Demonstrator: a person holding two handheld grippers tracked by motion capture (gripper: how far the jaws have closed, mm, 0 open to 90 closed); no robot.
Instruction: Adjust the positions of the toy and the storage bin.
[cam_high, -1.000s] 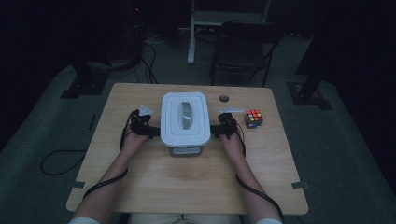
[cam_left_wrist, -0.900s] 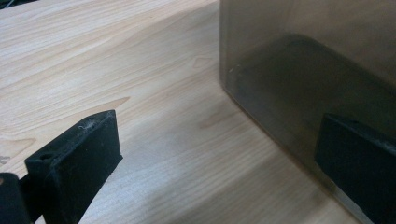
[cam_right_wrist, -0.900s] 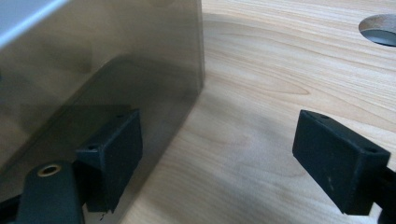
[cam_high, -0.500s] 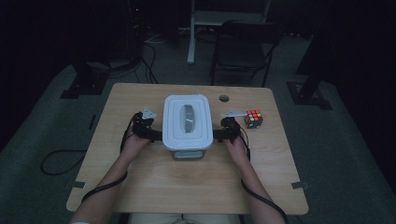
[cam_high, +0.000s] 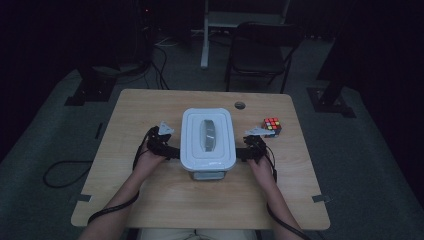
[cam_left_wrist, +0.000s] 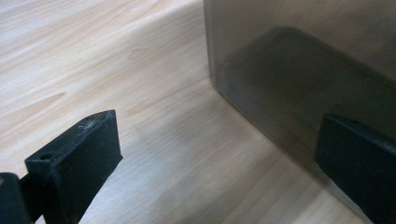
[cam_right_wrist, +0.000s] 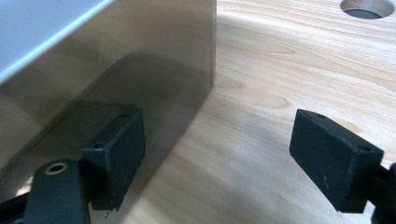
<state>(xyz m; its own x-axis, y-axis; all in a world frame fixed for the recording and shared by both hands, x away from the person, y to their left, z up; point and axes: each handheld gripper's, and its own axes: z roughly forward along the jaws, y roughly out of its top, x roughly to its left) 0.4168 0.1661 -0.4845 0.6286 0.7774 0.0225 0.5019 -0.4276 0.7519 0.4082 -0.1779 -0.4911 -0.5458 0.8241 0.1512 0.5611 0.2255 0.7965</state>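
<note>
In the middle of the table (cam_high: 150, 200) sits the white box (cam_high: 207, 137), its long side running from 12 to 6 o'clock. The left gripper (cam_high: 167, 150) at 9 and the right gripper (cam_high: 245, 152) at 3 both have jaws apart; the right's have just been closing, with nothing between them

Pale wood-grain table (cam_high: 150, 200), smooth and matt, with darker streaks and knots plain in the gripper views. White plastic lid (cam_high: 192, 135) on the container (cam_right_wrist: 116, 56), smooth with a faint sheen; clear glossy window (cam_high: 207, 134) set in its middle. Container walls smoky, translucent plastic, slick enough to mirror the black jaws. Left gripper (cam_left_wrist: 217, 156) and right gripper (cam_right_wrist: 217, 154): matt black jaws, rubbery or hard plastic, finely rough, dust-specked, small moulded holes near the edges. Glossy coloured plastic faces on the puzzle cube (cam_high: 271, 125). Dark, dull, carpet-like floor (cam_high: 45, 135).
</note>
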